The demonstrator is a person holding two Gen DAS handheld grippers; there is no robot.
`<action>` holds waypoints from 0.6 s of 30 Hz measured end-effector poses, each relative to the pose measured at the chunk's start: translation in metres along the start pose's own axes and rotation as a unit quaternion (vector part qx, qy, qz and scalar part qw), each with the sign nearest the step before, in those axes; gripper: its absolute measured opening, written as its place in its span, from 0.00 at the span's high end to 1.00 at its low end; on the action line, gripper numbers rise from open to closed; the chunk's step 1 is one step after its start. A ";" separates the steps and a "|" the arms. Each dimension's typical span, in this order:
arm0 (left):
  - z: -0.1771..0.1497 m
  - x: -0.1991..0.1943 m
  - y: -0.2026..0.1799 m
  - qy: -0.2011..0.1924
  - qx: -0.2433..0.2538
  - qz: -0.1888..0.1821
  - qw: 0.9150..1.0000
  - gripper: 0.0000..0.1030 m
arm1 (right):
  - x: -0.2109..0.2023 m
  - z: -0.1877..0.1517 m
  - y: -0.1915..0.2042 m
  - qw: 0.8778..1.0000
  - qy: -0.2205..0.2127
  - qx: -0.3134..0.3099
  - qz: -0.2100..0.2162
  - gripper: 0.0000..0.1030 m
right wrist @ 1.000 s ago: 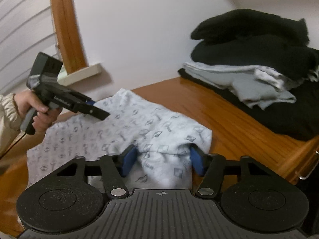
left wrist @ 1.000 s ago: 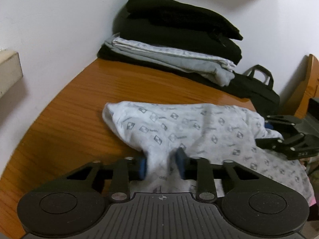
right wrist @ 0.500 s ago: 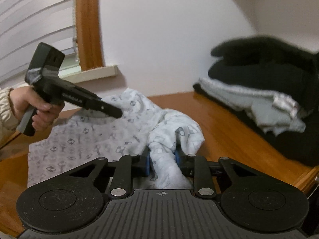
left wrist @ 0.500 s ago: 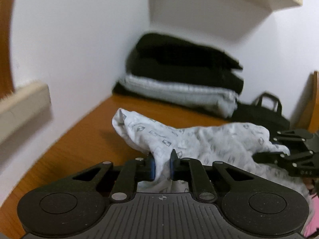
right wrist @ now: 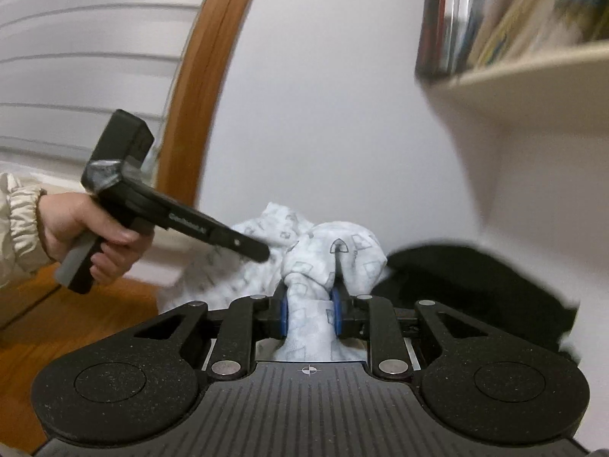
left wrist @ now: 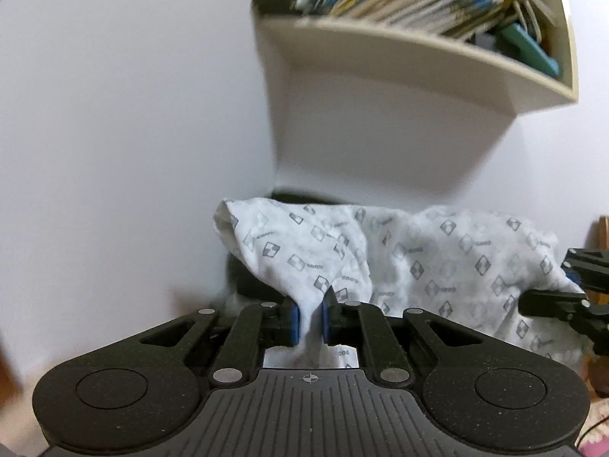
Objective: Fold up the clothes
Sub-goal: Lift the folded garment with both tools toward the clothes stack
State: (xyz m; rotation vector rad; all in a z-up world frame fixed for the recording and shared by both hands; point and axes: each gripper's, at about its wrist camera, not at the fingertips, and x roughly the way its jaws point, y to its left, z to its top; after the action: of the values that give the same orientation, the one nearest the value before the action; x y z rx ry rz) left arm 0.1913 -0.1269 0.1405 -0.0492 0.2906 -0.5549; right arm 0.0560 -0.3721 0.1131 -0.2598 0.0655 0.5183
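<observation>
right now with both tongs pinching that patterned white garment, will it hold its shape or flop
Probably flop: the garment sags in soft folds between the left tongs and the right tongs. It bunches thin between the pads, so it is likely light and could slip if yanked.

The right hand-held gripper (right wrist: 309,314) clamps a bunched fold of patterned white garment (right wrist: 331,255) above the wooden bench (right wrist: 57,327) — a hand (right wrist: 91,236) grips the left hand-held gripper (right wrist: 262,253) alongside.

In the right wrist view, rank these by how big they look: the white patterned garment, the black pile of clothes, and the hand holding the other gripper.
1. Black pile of clothes, though blurred and partly hidden.
2. White patterned garment, close to the pile; unsure, since it sits nearer the camera and is partly covered.
3. Hand holding the left gripper, clearly smallest.
</observation>
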 end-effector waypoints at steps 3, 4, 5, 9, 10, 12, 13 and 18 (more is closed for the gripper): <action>0.037 0.013 -0.005 -0.031 0.008 0.004 0.999 0.89 | 0.005 0.025 -0.022 0.999 -0.024 -0.025 -0.016 0.78; 0.049 0.018 -0.006 -0.042 0.010 0.007 0.999 0.89 | 0.007 0.033 -0.031 0.999 -0.032 -0.030 -0.019 0.78; 0.062 0.023 -0.007 -0.053 0.013 0.009 0.998 0.89 | 0.009 0.042 -0.040 0.998 -0.040 -0.033 -0.023 0.78; 0.109 0.051 -0.009 -0.077 0.026 0.018 0.997 0.89 | 0.021 0.071 -0.081 0.996 -0.067 -0.043 -0.032 0.78; 0.120 0.059 -0.010 -0.082 0.029 0.020 0.996 0.89 | 0.026 0.070 -0.093 0.996 -0.070 -0.037 -0.037 0.78; 0.137 0.079 -0.007 -0.083 0.034 0.024 0.996 0.89 | 0.037 0.065 -0.117 0.996 -0.072 -0.024 -0.048 0.78; 0.145 0.090 -0.006 -0.084 0.037 0.025 0.996 0.89 | 0.043 0.063 -0.130 0.996 -0.074 -0.017 -0.053 0.78; 0.164 0.172 -0.003 -0.049 0.050 0.016 0.997 0.89 | 0.070 0.052 -0.191 0.993 -0.080 0.016 -0.079 0.78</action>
State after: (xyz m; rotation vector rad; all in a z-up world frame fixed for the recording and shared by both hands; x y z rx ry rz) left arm 0.3764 -0.2251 0.2537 0.0250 0.1668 -0.5328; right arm 0.2110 -0.4845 0.1976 -0.1885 -0.1026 0.3779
